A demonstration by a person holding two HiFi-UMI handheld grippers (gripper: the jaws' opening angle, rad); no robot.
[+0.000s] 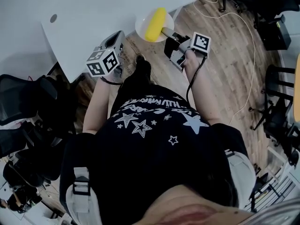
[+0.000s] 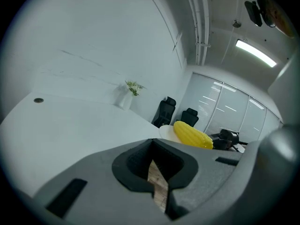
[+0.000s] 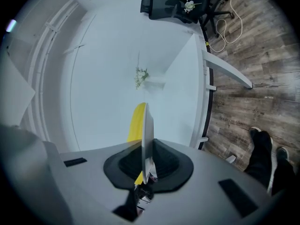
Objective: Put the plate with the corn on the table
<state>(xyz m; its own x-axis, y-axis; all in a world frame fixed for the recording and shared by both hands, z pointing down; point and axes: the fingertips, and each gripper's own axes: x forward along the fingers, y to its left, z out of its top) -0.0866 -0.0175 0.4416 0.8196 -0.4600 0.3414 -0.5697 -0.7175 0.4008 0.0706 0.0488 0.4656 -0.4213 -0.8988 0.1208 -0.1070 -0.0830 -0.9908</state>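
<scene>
A white plate (image 1: 140, 23) with a yellow corn cob (image 1: 155, 24) on it hangs level over the near edge of the white table (image 1: 93, 18). My right gripper (image 1: 165, 32) is shut on the plate's near rim. In the right gripper view the plate (image 3: 147, 130) shows edge-on between the jaws of the right gripper (image 3: 143, 173), with the corn (image 3: 137, 121) behind it. My left gripper (image 1: 114, 40) is at the table's edge to the left of the plate, shut and holding nothing. From the left gripper (image 2: 158, 191) the plate (image 2: 166, 132) and corn (image 2: 193, 134) show to the right.
A small white vase with a plant (image 2: 127, 95) stands far back on the table (image 2: 70, 125). Black office chairs (image 1: 23, 102) crowd the left side. A white cable (image 1: 246, 50) lies on the wood floor, and another chair (image 1: 276, 97) stands at the right.
</scene>
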